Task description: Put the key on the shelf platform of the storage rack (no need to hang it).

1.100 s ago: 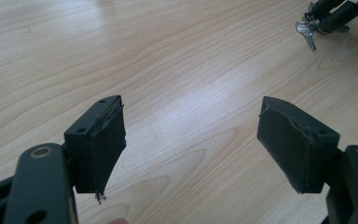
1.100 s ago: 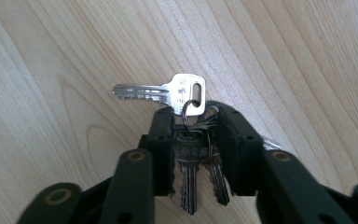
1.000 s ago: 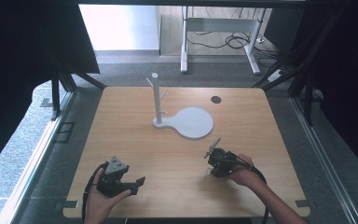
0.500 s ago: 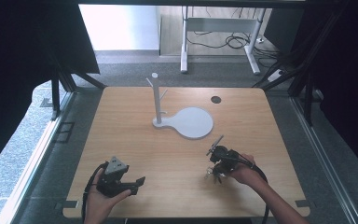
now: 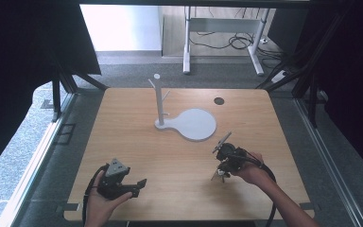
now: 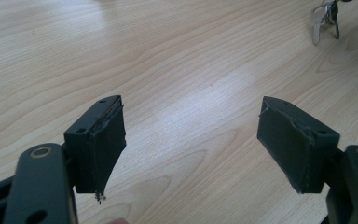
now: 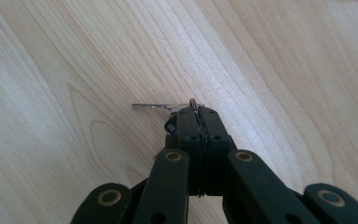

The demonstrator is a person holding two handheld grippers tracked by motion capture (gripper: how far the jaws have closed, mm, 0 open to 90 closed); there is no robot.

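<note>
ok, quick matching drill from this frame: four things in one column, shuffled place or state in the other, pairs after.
Things:
1. left gripper
2. right gripper
3. white stand
4. dark round spot

Place or state:
A. far right part of the table top
B. jaws wide apart, nothing between them
C. middle of the table, thin post rising from a round base
D. jaws shut on the keys

Pairs: 1-B, 2-D, 3-C, 4-A
</note>
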